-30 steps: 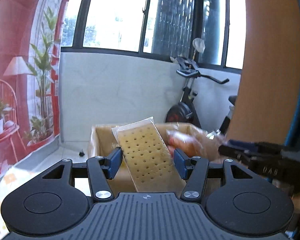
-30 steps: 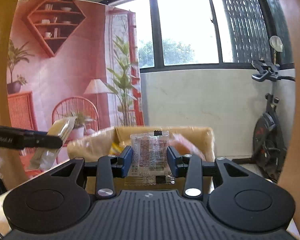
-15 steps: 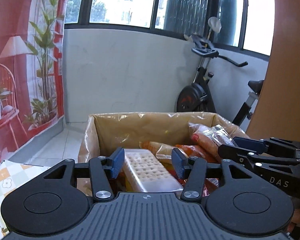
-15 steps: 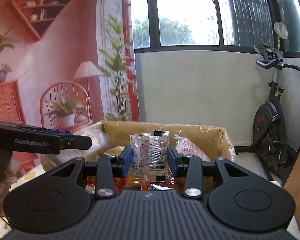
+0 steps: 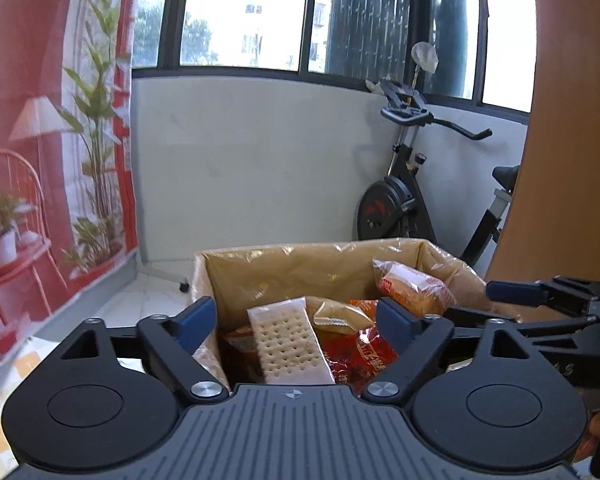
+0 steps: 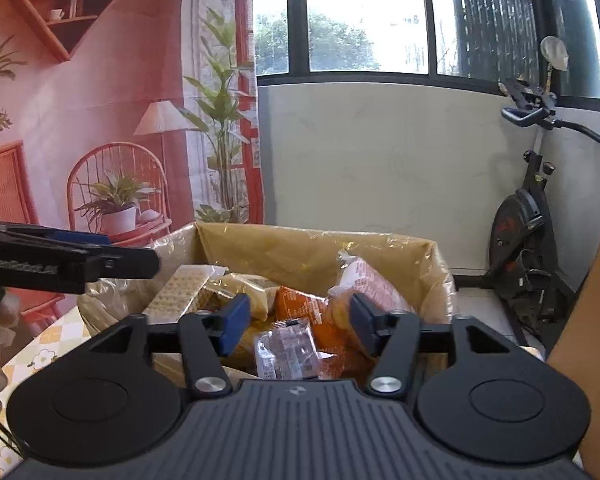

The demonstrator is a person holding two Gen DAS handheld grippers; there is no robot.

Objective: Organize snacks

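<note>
A: Left gripper point(image 5: 292, 316) with jaws wide apart, just opened, nothing pressed between. Cracker pack point(image 5: 290, 346) below, lying loose on the heap at the near left side of the box point(image 5: 284, 264).

B: Right gripper point(image 6: 296, 320) also just opened, jaws apart. Small clear packet point(image 6: 286, 354) underneath, free of the pads, resting on orange bags near the front wall of the box.

A: So, probably the release step: both snacks dropped in.

B: Next, likely pulling both grippers back clear of the plastic-lined rim, without catching the liner, then looking for further snacks. None visible outside the box from here.
</note>
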